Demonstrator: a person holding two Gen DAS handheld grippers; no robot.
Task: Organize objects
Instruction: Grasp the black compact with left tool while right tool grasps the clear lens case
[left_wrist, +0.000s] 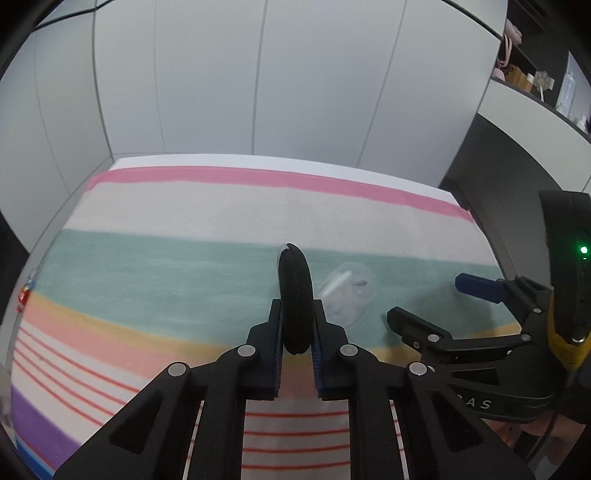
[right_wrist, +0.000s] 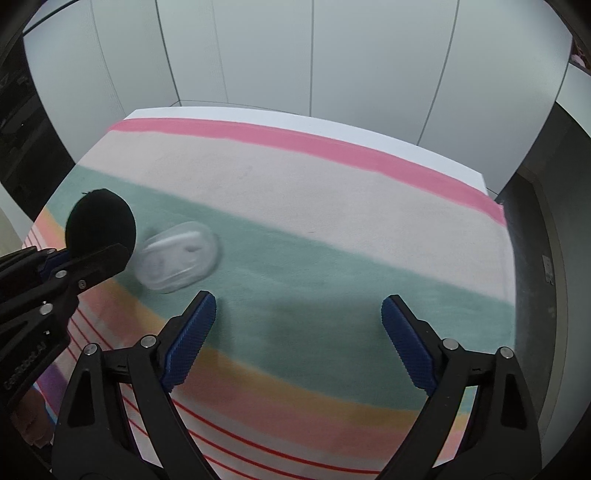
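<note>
A black round puff (left_wrist: 294, 295) stands on edge between the blue pads of my left gripper (left_wrist: 296, 341), which is shut on it. The right wrist view shows the same black puff (right_wrist: 100, 223) as a flat disc held at the left by the left gripper (right_wrist: 88, 258). Just to its right a clear oval plastic case (left_wrist: 347, 291) lies on the striped cloth, with something white inside. That clear case (right_wrist: 177, 256) sits ahead and left of my right gripper (right_wrist: 299, 332), whose jaws stand open and empty above the green stripe. My right gripper (left_wrist: 424, 301) also shows at the right of the left wrist view.
A striped cloth (right_wrist: 332, 206) in pink, cream, green, yellow and red covers the table. Pale wall panels (left_wrist: 258, 92) stand behind the table's far edge. A shelf (left_wrist: 535, 85) with small items is at the upper right.
</note>
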